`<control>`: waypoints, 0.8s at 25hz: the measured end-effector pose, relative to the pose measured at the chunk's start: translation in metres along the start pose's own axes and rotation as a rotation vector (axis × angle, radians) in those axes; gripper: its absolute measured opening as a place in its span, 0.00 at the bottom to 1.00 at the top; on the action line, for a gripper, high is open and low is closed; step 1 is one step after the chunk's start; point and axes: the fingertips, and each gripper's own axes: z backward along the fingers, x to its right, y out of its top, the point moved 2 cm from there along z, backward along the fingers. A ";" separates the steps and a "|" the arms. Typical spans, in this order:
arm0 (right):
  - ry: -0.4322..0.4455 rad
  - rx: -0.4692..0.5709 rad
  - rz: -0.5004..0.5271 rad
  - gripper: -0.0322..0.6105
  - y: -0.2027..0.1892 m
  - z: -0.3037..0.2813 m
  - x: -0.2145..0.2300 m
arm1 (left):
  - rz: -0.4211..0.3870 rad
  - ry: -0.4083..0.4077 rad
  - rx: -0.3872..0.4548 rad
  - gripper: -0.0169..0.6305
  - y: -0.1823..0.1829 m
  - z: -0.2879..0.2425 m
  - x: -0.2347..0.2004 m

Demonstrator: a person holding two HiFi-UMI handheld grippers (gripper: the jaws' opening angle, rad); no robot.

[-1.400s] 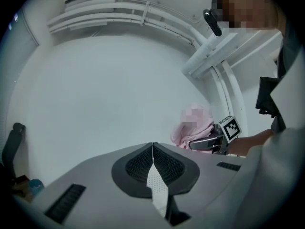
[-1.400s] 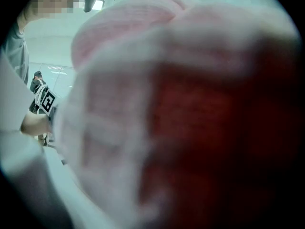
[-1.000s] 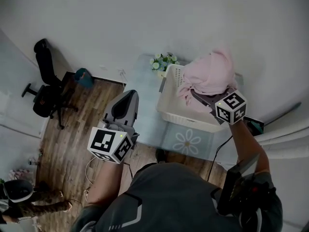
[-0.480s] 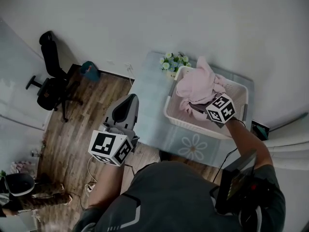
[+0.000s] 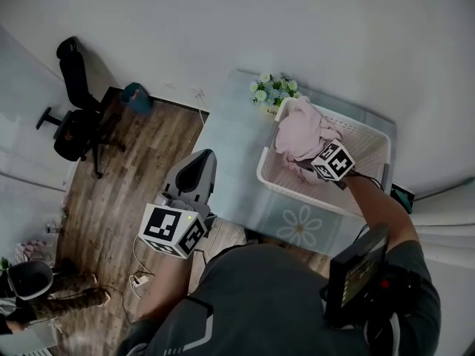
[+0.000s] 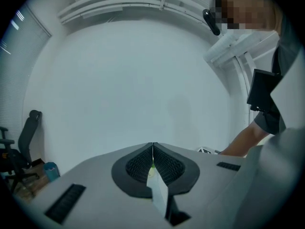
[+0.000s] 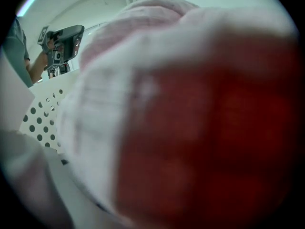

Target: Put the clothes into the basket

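- The right gripper (image 5: 320,158) was down inside the basket (image 5: 312,199), its nose buried in the pink cloth (image 5: 300,130).
- In the right gripper view the cloth (image 7: 157,104) lay against the lens and covered both jaws, so I could not tell how far apart they stood.
- The cloth was bunched just ahead of this gripper's marker cube, heaped in the basket's far left corner and rising above the rim.
- To the left in that view showed the basket's white wall with round holes (image 7: 40,113).
- The left gripper (image 6: 153,149) had its jaws pressed together with nothing between them.
- It (image 5: 202,156) was held in the air well to the left of the basket, off the near left edge of the table (image 5: 230,147) and above the wooden floor (image 5: 126,176).
- Beyond the basket's far left corner sat a small bunch of flowers (image 5: 273,91) on the table.
- Far to the left of both grippers stood a black chair (image 5: 74,117).
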 end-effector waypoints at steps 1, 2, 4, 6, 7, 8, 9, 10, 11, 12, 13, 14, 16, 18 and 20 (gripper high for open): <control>0.007 -0.013 0.001 0.63 -0.001 -0.004 0.001 | 0.005 0.003 -0.001 0.04 -0.002 0.000 -0.002; 0.018 -0.028 0.003 0.63 -0.003 -0.007 0.001 | 0.010 0.006 -0.002 0.04 -0.003 0.001 -0.004; 0.048 -0.075 0.012 0.63 -0.008 -0.013 0.001 | 0.019 0.012 -0.002 0.04 -0.005 0.001 -0.008; 0.080 -0.147 0.018 0.63 -0.018 -0.018 0.001 | 0.027 0.012 -0.005 0.04 -0.006 0.001 -0.012; 0.091 -0.188 0.019 0.63 -0.023 -0.022 0.001 | 0.030 0.012 -0.006 0.04 -0.007 0.001 -0.013; 0.097 -0.227 0.017 0.63 -0.026 -0.025 0.002 | 0.032 0.011 -0.007 0.04 -0.009 0.000 -0.014; 0.097 -0.263 0.011 0.63 -0.029 -0.028 0.002 | 0.034 0.011 -0.009 0.04 -0.010 0.000 -0.014; 0.093 -0.298 0.003 0.63 -0.030 -0.031 0.002 | 0.035 0.010 -0.011 0.04 -0.011 -0.001 -0.015; 0.088 -0.330 -0.006 0.63 -0.031 -0.034 0.002 | 0.037 0.008 -0.013 0.04 -0.013 -0.002 -0.014; 0.082 -0.361 -0.012 0.64 -0.032 -0.037 0.002 | 0.039 0.006 -0.016 0.04 -0.013 -0.002 -0.014; 0.078 -0.387 -0.018 0.64 -0.033 -0.039 0.002 | 0.040 0.003 -0.018 0.04 -0.014 -0.003 -0.013; 0.073 -0.409 -0.024 0.65 -0.034 -0.041 0.002 | 0.040 0.000 -0.021 0.04 -0.015 -0.003 -0.012; 0.055 -0.436 -0.046 0.65 -0.036 -0.044 0.002 | 0.043 -0.001 -0.027 0.04 -0.016 -0.002 -0.011; 0.023 -0.441 -0.081 0.66 -0.039 -0.048 0.003 | 0.047 0.001 -0.033 0.04 -0.019 0.001 -0.010; 0.000 -0.434 -0.106 0.68 -0.040 -0.053 0.005 | 0.047 0.004 -0.038 0.04 -0.020 0.002 -0.009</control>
